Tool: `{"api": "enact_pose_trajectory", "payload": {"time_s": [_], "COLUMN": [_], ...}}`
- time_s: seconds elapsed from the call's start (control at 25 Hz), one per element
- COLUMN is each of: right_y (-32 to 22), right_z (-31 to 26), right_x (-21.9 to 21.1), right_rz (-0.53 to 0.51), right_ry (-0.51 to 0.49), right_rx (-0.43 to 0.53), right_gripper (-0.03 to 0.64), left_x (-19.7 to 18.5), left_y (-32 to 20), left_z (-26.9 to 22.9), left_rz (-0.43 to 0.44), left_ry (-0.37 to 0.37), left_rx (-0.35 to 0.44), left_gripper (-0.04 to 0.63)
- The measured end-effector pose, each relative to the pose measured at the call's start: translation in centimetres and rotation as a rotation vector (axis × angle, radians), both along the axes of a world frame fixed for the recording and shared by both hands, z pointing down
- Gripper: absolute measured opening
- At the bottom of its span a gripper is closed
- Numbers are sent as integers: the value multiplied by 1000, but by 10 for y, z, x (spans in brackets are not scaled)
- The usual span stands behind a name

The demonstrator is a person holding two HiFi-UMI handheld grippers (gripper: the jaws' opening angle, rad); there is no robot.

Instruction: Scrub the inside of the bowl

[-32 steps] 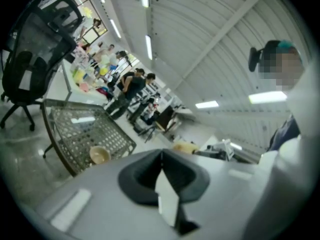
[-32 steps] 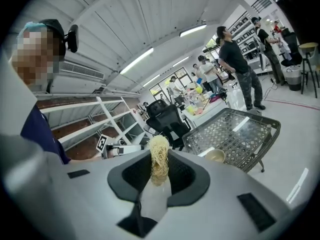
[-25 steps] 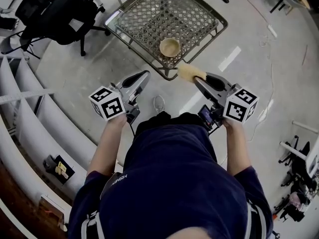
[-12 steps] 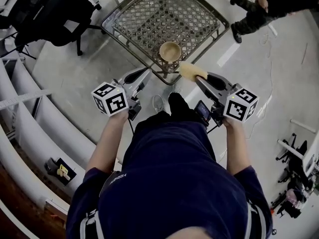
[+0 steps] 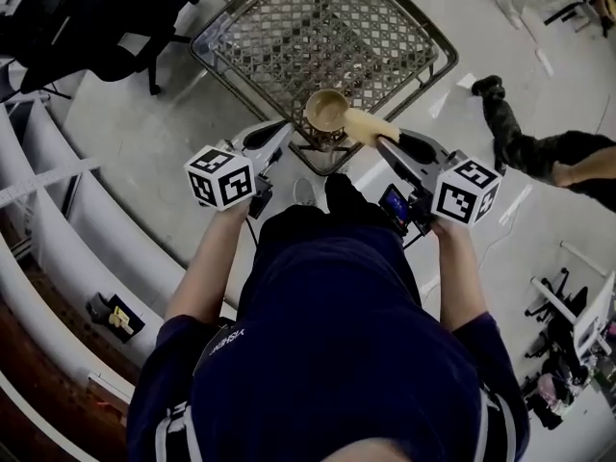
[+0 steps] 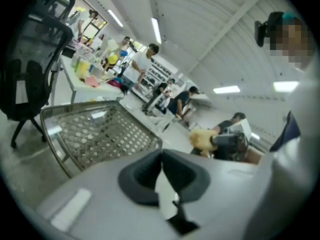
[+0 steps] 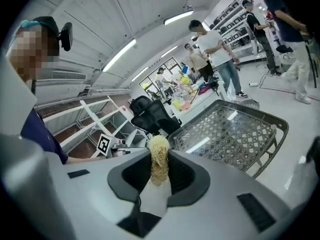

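Near corner of the desk: we find the bowl [image 5: 326, 111] here, tan, upright and open to the top, close to the two edges that meet at the corner nearest us.
Desk: a metal frame with a mesh top [image 5: 318, 27], turned so that one corner points towards us; only the bowl stands on it.
Right gripper [image 7: 160, 160]: its jaws pinch the scrubber [image 5: 364, 126], a pale yellow fibrous pad that stands out beyond the tips.
Scrubber and bowl: in the head view the free end of the scrubber meets the bowl's rim on its right side; we cannot tell whether the two touch, and the scrubber is not down inside the bowl.
Left gripper [image 6: 161, 157]: its jaws are pressed together with nothing between them; in the head view its tip lies at the desk's near-left edge, just beside the bowl on the left.
Both grippers: we hold them out in front of the body, angled in towards the near corner, one on each side of the bowl.
Beyond the left edge of the desk: a black office chair [image 5: 87, 17] stands on the floor.
Far left: white shelving [image 5: 58, 229] runs along the side.
Right of the desk: another person's leg [image 5: 539, 152] shows on the floor.
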State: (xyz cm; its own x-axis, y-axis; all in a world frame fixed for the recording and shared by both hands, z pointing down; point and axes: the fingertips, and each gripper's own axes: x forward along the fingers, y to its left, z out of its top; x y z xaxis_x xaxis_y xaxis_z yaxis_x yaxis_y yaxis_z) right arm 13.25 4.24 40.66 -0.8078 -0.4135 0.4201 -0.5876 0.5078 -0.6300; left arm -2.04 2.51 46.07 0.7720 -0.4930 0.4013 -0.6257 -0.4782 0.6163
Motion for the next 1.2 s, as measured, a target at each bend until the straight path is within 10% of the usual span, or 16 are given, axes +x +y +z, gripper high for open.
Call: {"api": "enact_pose_trajectory", "payload": {"time_s": [0.48,0.96,1.2], "right_y": [-28,-28,-27], "right_z": [44,82,87], "right_x": [14,17,12], "right_rz": [-114,-87,-32], "right_ry": [-6,50,71], "right_rx": [-107,-221,-261], "right_gripper": [72,72,72], "left_x": [3,12,27], "left_y": [-29,-51,-47], "left_z": [93,218,237], "left_rz": [-39,158,263], "left_ry": [-184,-382,-330], "left_rx": [-126,-249,-330], "left_gripper": [26,123,34]}}
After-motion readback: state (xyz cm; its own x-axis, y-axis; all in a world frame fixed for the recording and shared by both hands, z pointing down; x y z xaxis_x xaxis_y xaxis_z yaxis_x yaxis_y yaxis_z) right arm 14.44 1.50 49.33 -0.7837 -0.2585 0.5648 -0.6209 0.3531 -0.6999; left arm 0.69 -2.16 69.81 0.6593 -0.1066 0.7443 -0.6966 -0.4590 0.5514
